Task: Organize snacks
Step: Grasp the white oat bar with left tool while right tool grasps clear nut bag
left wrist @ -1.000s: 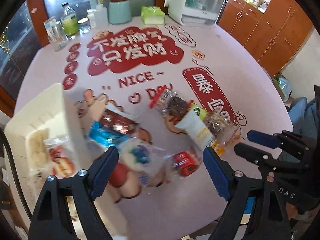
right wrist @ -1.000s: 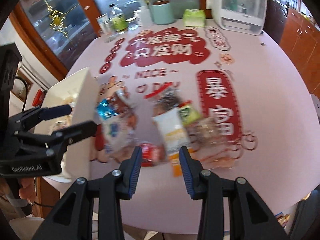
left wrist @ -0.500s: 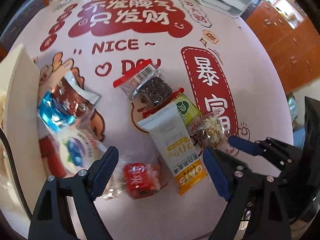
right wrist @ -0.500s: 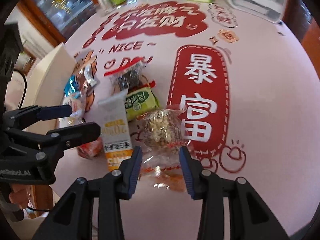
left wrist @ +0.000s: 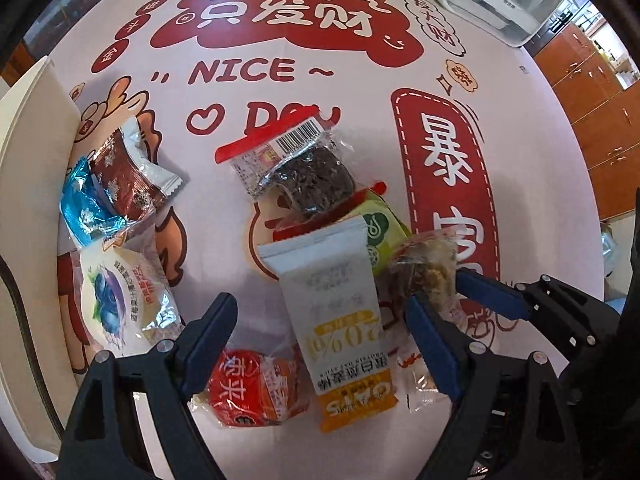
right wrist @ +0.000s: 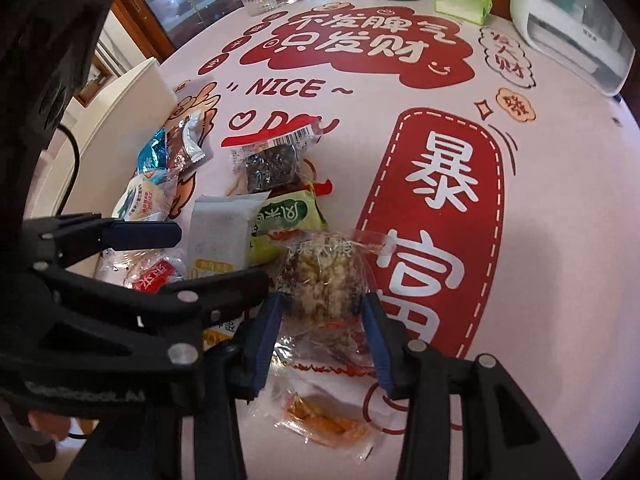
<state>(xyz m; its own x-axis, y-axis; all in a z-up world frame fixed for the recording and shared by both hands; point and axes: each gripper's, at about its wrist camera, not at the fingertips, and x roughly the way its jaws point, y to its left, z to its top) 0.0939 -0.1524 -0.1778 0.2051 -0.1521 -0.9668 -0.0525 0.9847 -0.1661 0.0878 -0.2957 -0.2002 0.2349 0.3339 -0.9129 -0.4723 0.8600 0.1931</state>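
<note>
Where right wrist view looks down its fingers: right claw (right wrist: 320, 320) part open, blue pads flanking clear puffed-grain packet (right wrist: 324, 280), both pads at packet's sides; firm contact not confirmable. Orange-snack sachet (right wrist: 324, 426) lying under claw, seen only in this view. Same grain packet in left wrist view (left wrist: 428, 268), with right claw's blue tips (left wrist: 486, 294) reaching in from right, low over table (left wrist: 540, 184).

Left claw (left wrist: 320, 340) wide open, holding nothing, hovering tilted forward above white-and-yellow oat bar (left wrist: 340, 320) and red round packet (left wrist: 248, 388). Only in left view, clearly: blueberry packet (left wrist: 120, 304), blue wrapper (left wrist: 86, 208), dark red wrapper (left wrist: 128, 176).

Outward: green packet (right wrist: 286, 220) under oat bar's far end, dark cake pack (right wrist: 268, 164) beyond. White box (right wrist: 120, 120) against snacks' left edge. Bare table right of pile, across red banner to rim. Tissue pack (right wrist: 462, 0) and white appliance (right wrist: 568, 28) at far edge.
</note>
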